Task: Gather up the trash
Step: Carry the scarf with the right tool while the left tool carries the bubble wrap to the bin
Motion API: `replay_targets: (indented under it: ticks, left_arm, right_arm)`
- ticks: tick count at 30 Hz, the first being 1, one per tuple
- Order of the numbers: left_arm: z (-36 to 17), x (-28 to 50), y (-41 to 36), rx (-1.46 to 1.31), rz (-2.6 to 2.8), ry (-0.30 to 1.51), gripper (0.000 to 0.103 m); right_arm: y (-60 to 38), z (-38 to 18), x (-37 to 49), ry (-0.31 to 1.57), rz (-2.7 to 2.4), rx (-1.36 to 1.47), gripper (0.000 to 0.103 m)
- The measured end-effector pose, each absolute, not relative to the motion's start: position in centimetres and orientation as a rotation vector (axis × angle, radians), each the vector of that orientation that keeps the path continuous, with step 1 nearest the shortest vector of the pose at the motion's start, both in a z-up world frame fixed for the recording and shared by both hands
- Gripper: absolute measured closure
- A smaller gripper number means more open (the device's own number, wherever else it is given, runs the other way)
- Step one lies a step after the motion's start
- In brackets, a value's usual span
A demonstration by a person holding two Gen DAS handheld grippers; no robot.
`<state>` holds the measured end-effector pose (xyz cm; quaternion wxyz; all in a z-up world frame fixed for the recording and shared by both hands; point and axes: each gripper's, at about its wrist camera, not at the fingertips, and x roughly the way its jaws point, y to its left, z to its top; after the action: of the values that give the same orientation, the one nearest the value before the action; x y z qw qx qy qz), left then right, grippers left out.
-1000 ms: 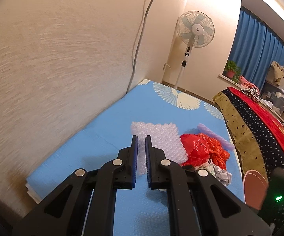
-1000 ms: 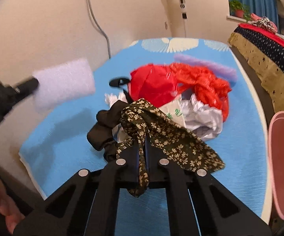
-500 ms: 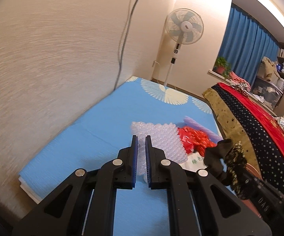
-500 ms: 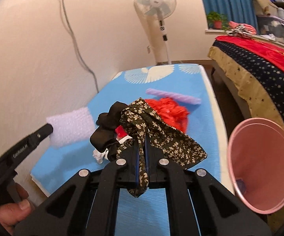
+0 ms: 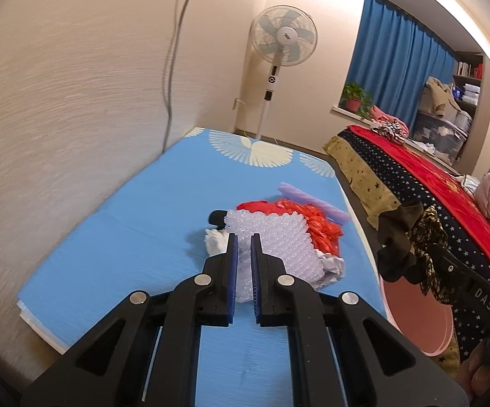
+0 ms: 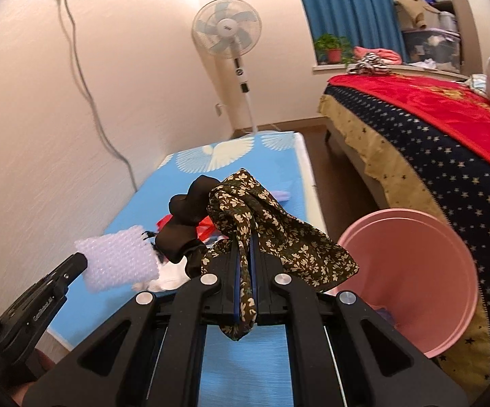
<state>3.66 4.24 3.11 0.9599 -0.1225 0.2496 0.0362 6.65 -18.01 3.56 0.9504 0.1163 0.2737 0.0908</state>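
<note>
Left wrist view: left gripper (image 5: 243, 247) jaws clamped on one edge of a clear bubble-wrap sheet (image 5: 275, 242), most of it fanning out ahead and to the right of the jaws, above the trash pile with its red plastic bag (image 5: 307, 222) on the blue foam mat (image 5: 136, 237). Thin pinch, so could easily slip out mid-carry.

Right wrist view: right gripper (image 6: 245, 254) jaws clenched on a floral-print brown cloth (image 6: 278, 234) with a black fabric piece (image 6: 185, 224) hanging at the left. Round pink plastic bin (image 6: 424, 271) just right of the jaws. Loose tails might snag the rim or drop outside.
</note>
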Motion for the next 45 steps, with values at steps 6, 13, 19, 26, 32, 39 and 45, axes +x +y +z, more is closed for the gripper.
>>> replay_targets:
  ticks: [6, 13, 19, 26, 32, 39, 45]
  left_arm:
    - [3.5, 4.1, 2.4, -0.227, 0.039, 0.505, 0.095]
    - [3.4, 4.5, 0.6, -0.202, 0.002, 0.508, 0.095]
    - [3.1, 5.4, -0.8, -0.180, -0.024, 0.512, 0.095]
    - [2.8, 5.8, -2.6, -0.163, -0.065, 0.511, 0.095]
    - [2.5, 6.3, -5.1, -0.136, -0.117, 0.508, 0.095]
    - [1.8, 7.0, -8.1, -0.122, -0.176, 0.521, 0.095]
    - [1.1, 7.8, -10.3, -0.112, -0.216, 0.537, 0.095]
  right_arm:
    - [-19.8, 3.7, 6.6, 0.550, 0.123, 0.246, 0.099]
    - [-21.4, 3.6, 6.6, 0.543, 0.075, 0.260, 0.098]
    - [-22.7, 3.5, 6.7, 0.537, 0.038, 0.263, 0.099]
    - [-24.5, 3.5, 6.4, 0.522, -0.033, 0.274, 0.099]
    - [-26.8, 3.4, 6.2, 0.501, -0.126, 0.286, 0.099]
    - [-29.2, 3.0, 5.9, 0.492, -0.212, 0.302, 0.098]
    - [-30.9, 2.5, 5.9, 0.493, -0.276, 0.306, 0.098]
